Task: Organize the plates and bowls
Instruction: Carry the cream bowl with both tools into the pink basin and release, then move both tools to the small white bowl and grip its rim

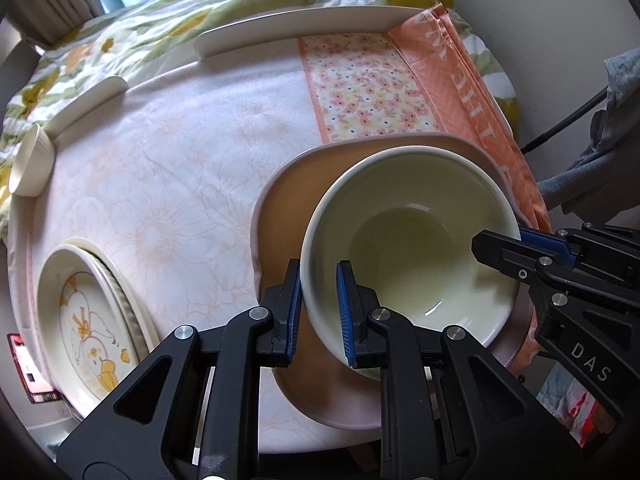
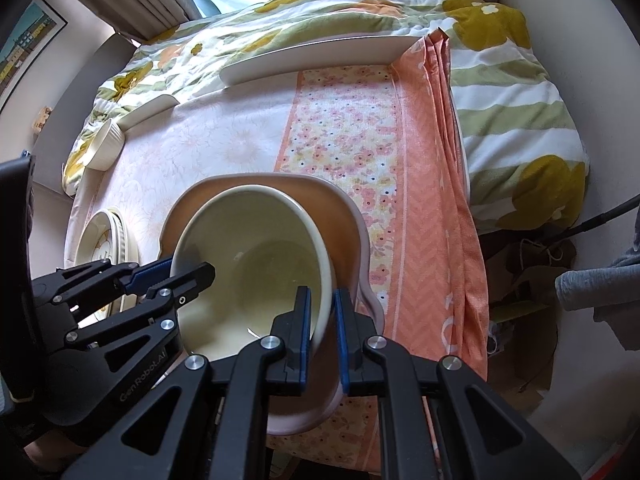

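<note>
A large cream bowl (image 1: 412,232) sits on a brown plate with a pale rim (image 1: 296,192). My left gripper (image 1: 320,308) is shut on the bowl's left rim, one finger inside, one outside. My right gripper (image 2: 322,328) is shut on the bowl's (image 2: 256,248) right rim; it shows in the left wrist view (image 1: 516,248) too. The left gripper shows in the right wrist view (image 2: 172,276). The brown plate (image 2: 344,220) lies under the bowl. A stack of cream plates with a yellow chick picture (image 1: 92,328) lies at the left.
A long white plate (image 1: 304,28), a smaller white plate (image 1: 88,104) and a small ribbed cream bowl (image 1: 30,160) lie along the table's far edge. A folded orange cloth (image 2: 440,200) covers the right side. A flowered quilt (image 2: 520,80) lies behind.
</note>
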{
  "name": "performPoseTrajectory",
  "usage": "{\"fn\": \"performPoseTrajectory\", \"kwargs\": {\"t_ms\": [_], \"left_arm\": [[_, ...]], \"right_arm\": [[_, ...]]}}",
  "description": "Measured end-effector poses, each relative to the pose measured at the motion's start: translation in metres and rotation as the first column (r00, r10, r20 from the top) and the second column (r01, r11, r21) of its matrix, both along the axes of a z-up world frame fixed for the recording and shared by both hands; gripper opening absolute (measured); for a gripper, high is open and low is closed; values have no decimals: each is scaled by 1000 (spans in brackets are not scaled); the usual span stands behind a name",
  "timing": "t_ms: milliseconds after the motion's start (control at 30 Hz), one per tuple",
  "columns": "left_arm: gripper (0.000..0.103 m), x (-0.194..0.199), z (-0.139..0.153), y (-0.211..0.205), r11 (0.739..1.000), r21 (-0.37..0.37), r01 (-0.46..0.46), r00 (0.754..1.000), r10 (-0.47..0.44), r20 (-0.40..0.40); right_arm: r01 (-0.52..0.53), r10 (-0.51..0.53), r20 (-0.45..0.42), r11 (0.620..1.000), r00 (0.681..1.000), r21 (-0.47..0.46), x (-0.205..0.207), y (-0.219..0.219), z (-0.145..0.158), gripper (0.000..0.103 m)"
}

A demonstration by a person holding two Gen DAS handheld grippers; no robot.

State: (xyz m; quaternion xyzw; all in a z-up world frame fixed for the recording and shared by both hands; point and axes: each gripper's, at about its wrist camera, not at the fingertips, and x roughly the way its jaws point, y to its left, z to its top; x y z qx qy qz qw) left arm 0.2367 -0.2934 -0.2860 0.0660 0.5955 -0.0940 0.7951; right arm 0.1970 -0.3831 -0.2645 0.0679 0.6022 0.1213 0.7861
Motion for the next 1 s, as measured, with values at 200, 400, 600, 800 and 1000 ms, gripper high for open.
{"fn": "performPoseTrajectory", "kwargs": {"t_ms": [200,400,600,800,1000], "left_arm": [[15,1,1,3,1000,4,-12,1000,12,3],[15,0,7,5,1000,2,-8,1000,8,19],[15,-2,13,9,1000,-7,-11,1000,11,22],[15,-8,45,28,996,-69,-56,997,60,54],[64,-15,106,88,973,-121,-195,960,215,179]], "right_arm": [[-20,20,0,1000,1000,-8,-1,6,-1,11],[-28,28,-9,998,1000,-55,1,11,3,11],[-53,54,1,995,999,-89,-2,11,15,11],[-53,54,46,998,997,-28,-7,4,40,11],[-151,141,193,988,971,36,3,26,93,17]]}}
